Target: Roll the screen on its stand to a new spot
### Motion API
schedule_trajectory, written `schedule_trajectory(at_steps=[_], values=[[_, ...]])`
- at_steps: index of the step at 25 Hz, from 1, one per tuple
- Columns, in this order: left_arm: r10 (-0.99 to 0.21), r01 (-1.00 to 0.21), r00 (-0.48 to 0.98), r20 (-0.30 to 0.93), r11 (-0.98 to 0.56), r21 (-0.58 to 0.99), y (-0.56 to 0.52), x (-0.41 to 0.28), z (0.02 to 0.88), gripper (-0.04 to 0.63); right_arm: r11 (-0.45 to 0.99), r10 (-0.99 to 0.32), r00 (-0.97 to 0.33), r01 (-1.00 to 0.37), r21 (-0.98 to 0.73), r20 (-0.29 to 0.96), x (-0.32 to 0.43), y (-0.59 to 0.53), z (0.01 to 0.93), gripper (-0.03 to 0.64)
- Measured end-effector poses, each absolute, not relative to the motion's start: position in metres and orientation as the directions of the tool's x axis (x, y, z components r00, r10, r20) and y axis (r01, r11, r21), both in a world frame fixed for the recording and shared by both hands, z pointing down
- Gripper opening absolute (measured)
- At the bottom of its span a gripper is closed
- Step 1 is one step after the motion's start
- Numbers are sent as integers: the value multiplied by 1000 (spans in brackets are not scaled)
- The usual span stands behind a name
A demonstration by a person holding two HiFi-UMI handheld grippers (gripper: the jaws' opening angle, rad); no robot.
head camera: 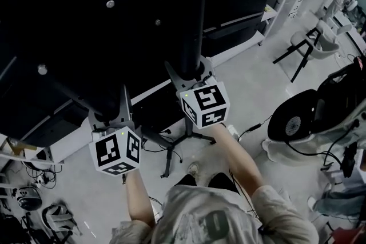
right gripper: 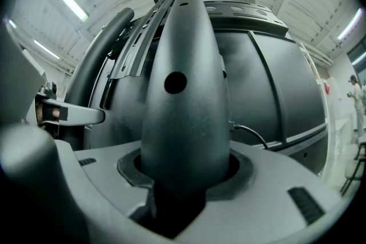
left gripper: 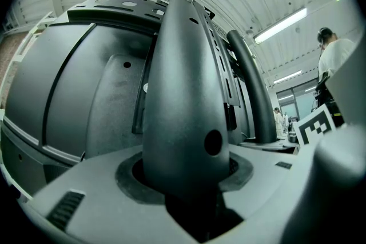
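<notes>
The left tool point(head camera: 121, 107) is clenched on one dark post point(left gripper: 186, 94) of the stand point(head camera: 170, 148). The right tool point(head camera: 191, 78) is clenched on the other post point(right gripper: 184, 94). Both posts fill the gap between the jaws.

A few things could go wrong. The posts look smooth and round, so a tool could slip if the push is too hard. The screen point(head camera: 86, 20) is big and sits up high, so a fast shove could make it wobble or tip. A loose cable point(head camera: 256, 124) lies on the floor point(head camera: 251, 77) near the stand's feet, and a wheel could catch on it. A thin cord point(right gripper: 251, 133) comes out of the back of the screen. It could pull tight if it is plugged in somewhere. A stool point(head camera: 311, 46) stands off to the right, and the screen could bump it.

The screen is black and wide, with small bolts on its back. It stands on the floor right in front of the person.
</notes>
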State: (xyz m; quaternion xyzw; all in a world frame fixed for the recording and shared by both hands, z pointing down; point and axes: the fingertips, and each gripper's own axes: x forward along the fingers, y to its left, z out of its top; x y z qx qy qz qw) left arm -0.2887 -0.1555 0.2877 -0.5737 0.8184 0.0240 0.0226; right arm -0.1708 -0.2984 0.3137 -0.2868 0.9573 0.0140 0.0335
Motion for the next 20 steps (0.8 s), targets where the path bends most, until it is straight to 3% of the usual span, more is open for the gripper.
schedule_trajectory(at_steps=[20], values=[[-940, -943, -333, -66, 334, 9, -313, -87, 277, 215, 833, -552, -831, -554, 7, -68, 31, -454, 306, 207]])
